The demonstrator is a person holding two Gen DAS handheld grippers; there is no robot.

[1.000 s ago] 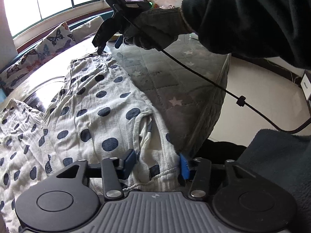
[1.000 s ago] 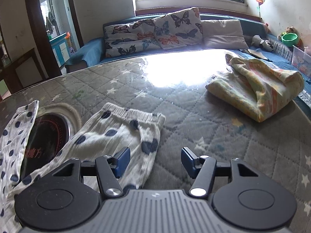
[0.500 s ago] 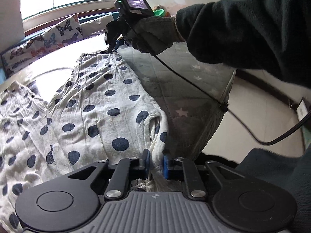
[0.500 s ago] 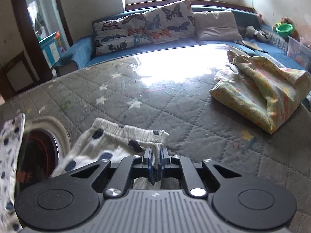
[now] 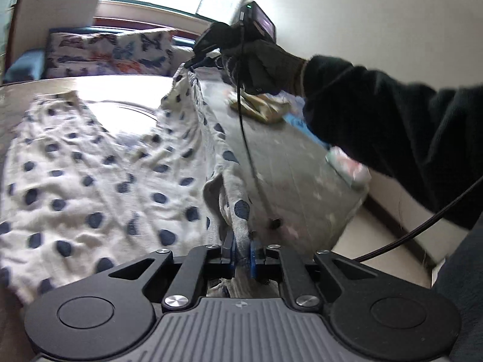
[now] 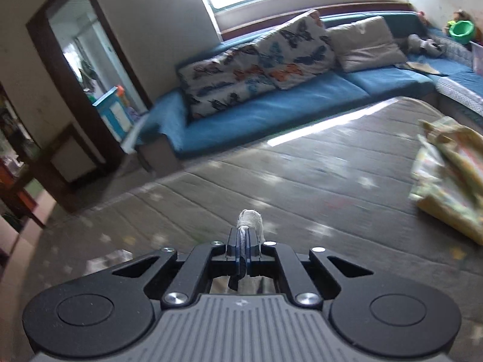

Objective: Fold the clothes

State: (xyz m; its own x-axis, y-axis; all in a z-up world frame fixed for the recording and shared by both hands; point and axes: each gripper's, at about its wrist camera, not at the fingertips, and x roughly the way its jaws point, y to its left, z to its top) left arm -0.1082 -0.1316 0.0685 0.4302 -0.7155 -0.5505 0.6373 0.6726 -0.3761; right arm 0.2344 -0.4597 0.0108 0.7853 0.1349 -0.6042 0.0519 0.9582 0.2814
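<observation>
White trousers with dark blue dots (image 5: pixel 99 181) lie spread on the grey quilted table cover (image 5: pixel 289 163). My left gripper (image 5: pixel 241 252) is shut on the near edge of the trousers. My right gripper (image 5: pixel 193 64), seen far off in the left wrist view in a gloved hand, is shut on the far end, and the edge between the two is lifted into a ridge. In the right wrist view my right gripper (image 6: pixel 243 249) pinches a small white tuft of the trousers (image 6: pixel 250 220) above the cover (image 6: pixel 302 199).
A folded yellow patterned cloth (image 6: pixel 449 187) lies at the right of the table; it also shows in the left wrist view (image 5: pixel 259 110). A blue sofa (image 6: pixel 271 105) with butterfly pillows (image 6: pixel 256 63) stands behind. A cable (image 5: pixel 244 138) hangs from the right gripper. The table edge drops to the floor at right.
Both grippers, shut on the trousers half a second ago, have lifted the gripped edge off the table. The right gripper has risen and the cloth beneath it has dropped out of its view.
</observation>
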